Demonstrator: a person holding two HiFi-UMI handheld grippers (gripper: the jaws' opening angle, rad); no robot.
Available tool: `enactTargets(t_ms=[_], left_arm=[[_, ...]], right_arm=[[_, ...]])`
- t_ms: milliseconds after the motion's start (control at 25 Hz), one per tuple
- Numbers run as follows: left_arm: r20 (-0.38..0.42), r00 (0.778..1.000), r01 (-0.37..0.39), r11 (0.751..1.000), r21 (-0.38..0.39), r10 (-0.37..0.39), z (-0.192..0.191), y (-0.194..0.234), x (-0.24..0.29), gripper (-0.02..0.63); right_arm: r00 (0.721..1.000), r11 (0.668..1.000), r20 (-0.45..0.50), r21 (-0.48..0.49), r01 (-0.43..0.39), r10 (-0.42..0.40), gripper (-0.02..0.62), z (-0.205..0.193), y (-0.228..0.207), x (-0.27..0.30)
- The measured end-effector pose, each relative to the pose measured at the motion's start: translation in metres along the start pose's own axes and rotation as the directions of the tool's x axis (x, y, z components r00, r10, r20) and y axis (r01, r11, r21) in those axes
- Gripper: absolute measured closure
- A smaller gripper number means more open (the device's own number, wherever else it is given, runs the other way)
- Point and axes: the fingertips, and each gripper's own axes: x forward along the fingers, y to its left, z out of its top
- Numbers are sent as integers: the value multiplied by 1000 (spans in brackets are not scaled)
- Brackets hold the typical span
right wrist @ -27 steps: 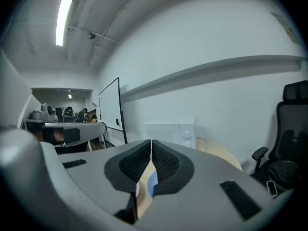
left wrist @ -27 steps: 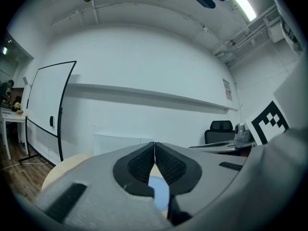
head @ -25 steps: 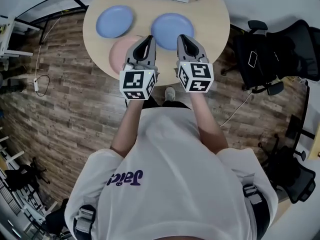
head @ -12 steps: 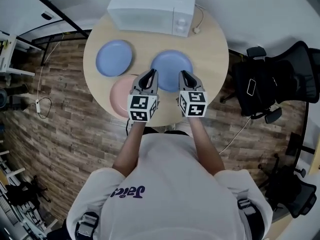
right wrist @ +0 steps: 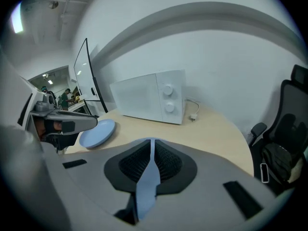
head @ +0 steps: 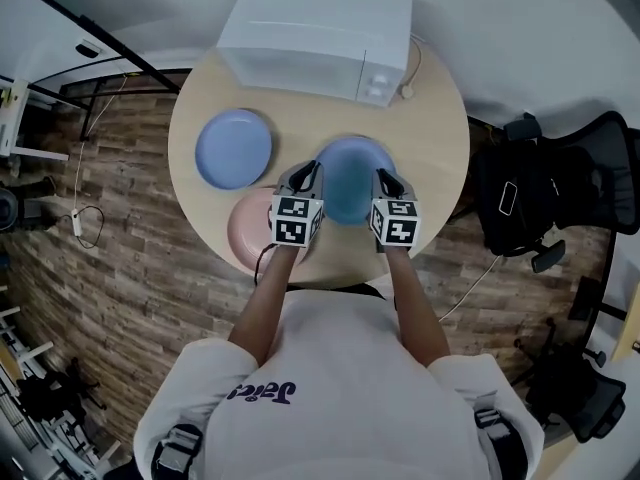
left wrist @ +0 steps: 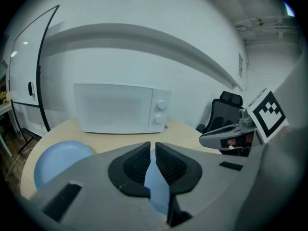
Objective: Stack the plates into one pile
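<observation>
Three plates lie on the round wooden table. One blue plate is at the left, a second blue plate is in the middle, and a pink plate is at the front left. My left gripper is shut and empty over the middle plate's left rim, above the pink plate's right part. On the other rim, my right gripper is also shut and empty. In the left gripper view the left gripper shows blue plate through its slit, and the right gripper shows the same in its own view.
A white microwave stands at the back of the table, its cable trailing at the right. Black office chairs stand to the right of the table. Wooden floor surrounds the table, and a metal frame stands at the left.
Both grippers have moved forward and down from in front of me to the table. They now flank the middle blue plate. Their jaws have stayed shut.
</observation>
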Motion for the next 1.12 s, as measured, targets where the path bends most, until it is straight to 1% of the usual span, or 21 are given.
enactTargets(t_ms=[120,200,280,400,480,520,560,600,640,800,960,1040,1120], left_arm=[[-69,998,-1,1000,-30,-1,-16,15,19,588],[-114,993,9,999,-50,-15,-26,21,31,588],[-165,986,24,999,-46,-32,-38,23,42,574],[-241,969,42,998,-54,-54,-57,24,59,458],[-285,957,43,997,-71,-62,-70,27,68,433],[-306,950,42,996,-78,-64,-76,29,71,423],[-328,943,40,996,-84,-65,-83,30,73,412],[-348,935,37,995,-90,-66,-90,32,76,406],[-367,928,33,995,-96,-66,-97,34,78,403],[-424,903,22,993,-114,-69,-117,37,84,391],[-457,886,8,989,-149,-76,-130,38,85,391],[-477,877,-7,989,-148,-65,-135,39,84,391],[-492,869,-24,990,-136,-47,-139,40,82,394]], right_arm=[[999,999,-45,31,26,-24,575,-11,-19,17],[998,998,-56,55,35,-32,574,-17,-31,25],[997,996,-68,76,46,-41,574,-25,-41,31],[993,993,-99,93,71,-62,574,-39,-57,38],[990,991,-121,98,86,-74,566,-47,-65,42],[988,991,-135,101,90,-76,550,-53,-67,44],[986,990,-151,107,91,-74,492,-58,-69,46],[983,989,-169,114,92,-72,435,-64,-71,48],[980,988,-185,124,94,-70,430,-71,-73,51],[971,977,-221,169,134,-95,430,-90,-86,55],[957,967,-267,191,168,-113,430,-107,-92,52],[943,958,-307,208,199,-130,431,-119,-96,48],[935,950,-329,225,217,-135,433,-128,-97,44]])
